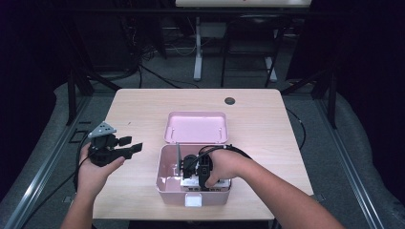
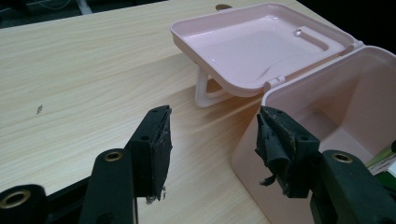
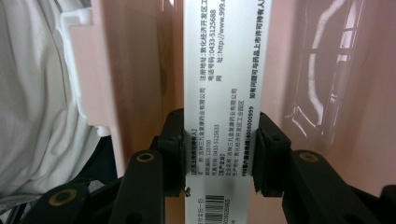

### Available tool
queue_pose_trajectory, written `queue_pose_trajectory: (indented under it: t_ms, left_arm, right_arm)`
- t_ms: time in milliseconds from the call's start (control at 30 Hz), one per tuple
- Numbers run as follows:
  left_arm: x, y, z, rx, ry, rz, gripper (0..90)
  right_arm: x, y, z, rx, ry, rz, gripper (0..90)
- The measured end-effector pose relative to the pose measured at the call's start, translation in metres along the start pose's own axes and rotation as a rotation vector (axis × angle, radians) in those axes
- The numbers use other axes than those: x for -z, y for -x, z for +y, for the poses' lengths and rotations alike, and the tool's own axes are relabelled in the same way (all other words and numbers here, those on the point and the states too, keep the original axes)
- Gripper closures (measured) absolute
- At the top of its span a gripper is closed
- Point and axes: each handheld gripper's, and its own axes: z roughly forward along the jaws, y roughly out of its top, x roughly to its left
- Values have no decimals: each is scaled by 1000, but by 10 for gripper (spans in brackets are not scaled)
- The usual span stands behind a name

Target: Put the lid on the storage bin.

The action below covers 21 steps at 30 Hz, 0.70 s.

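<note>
The right tool (image 1: 204,177) reached down into the pink box (image 1: 167,188), which stood at the near edge of the counter (image 1: 143,105). In the right gripper view its two black jaws sat against the two long edges of a white carton (image 3: 223,84) printed with small black text and a barcode, the pads (image 3: 175,140) pressing on either side, so the tool was closed on the carton at a middling width. The carton stood between the jaws and ran straight out ahead of them, inside the box, with the box's pink walls close on both sides of it.

The left tool (image 1: 125,145) was held above the counter, well to the left of the box, touching nothing. In the left gripper view its jaws stood wide apart with only bare counter between them; the pad (image 2: 273,140) on one jaw was frayed and torn. Just beyond that jaw was the corner of the box, and farther ahead of the tool lay the box's lid (image 2: 261,44), swung fully open and resting on its white handle (image 2: 205,93) on the counter.
</note>
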Motion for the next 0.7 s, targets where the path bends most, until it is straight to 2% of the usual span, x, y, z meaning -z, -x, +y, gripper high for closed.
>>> queue_pose_trajectory:
  t_ms: [133,267,433,700]
  left_arm:
    - [-1,1,0,0,-2,0,450]
    - [-3,2,-1,-3,-4,-3,450]
    - [-3,1,0,-6,-11,-5,450]
    - [-4,2,-1,-5,-11,-5,450]
  right_arm:
    - [-3,0,0,2,-9,0,614]
    - [-9,3,-1,-22,8,25,614]
    - [-14,3,-1,-10,-6,21,614]
    - [-18,6,0,-17,16,36,610]
